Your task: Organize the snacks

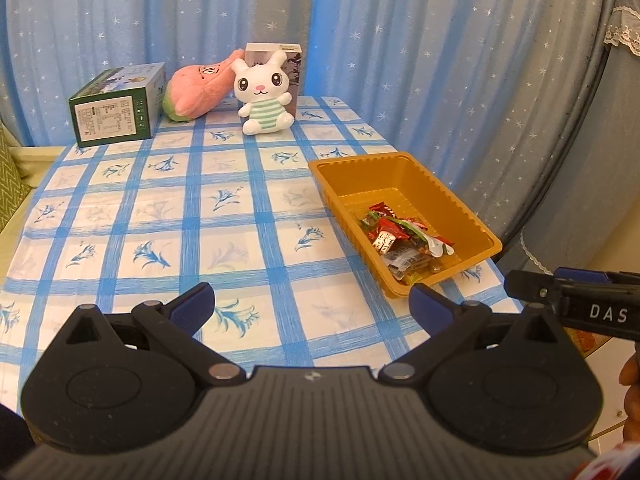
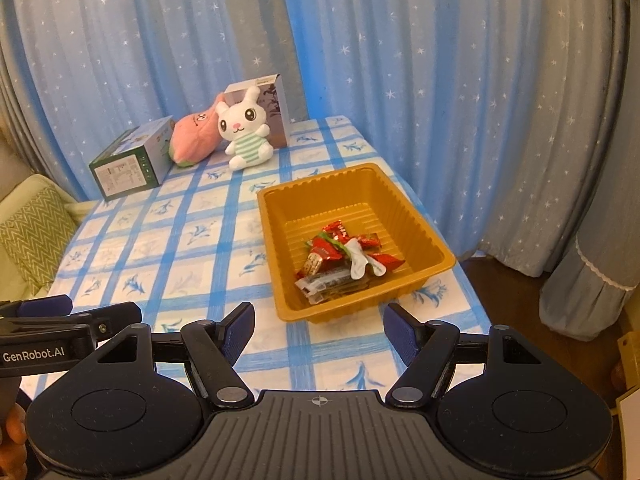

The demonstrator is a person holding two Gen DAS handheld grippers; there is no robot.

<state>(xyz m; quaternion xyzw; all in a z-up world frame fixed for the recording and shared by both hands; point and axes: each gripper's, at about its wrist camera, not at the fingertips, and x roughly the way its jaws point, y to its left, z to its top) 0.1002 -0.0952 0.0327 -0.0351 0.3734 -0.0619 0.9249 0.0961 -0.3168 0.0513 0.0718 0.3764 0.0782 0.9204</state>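
The tabletop [image 2: 192,248], under a blue-checked cloth, carries everything, and its open middle shows no loose snack. Along its far edge stand a green carton [image 2: 128,160] toward the left corner, a pink plush [image 2: 192,140], a white rabbit plush [image 2: 244,136] and an upright box [image 2: 272,108] behind the rabbit. Against the right edge sits the gold plastic tray [image 2: 360,184], its long axis running from the near edge toward the far one. The wrapped snacks [image 2: 344,256] lie heaped in its near half, so the sorting looks close to done.

The tray lies straight ahead of the right gripper [image 2: 319,334] and ahead-right of the left gripper [image 1: 312,304], so the right one is nearer. Both hover low over the near edge, level and pointing forward, jaws spread wide and holding nothing.
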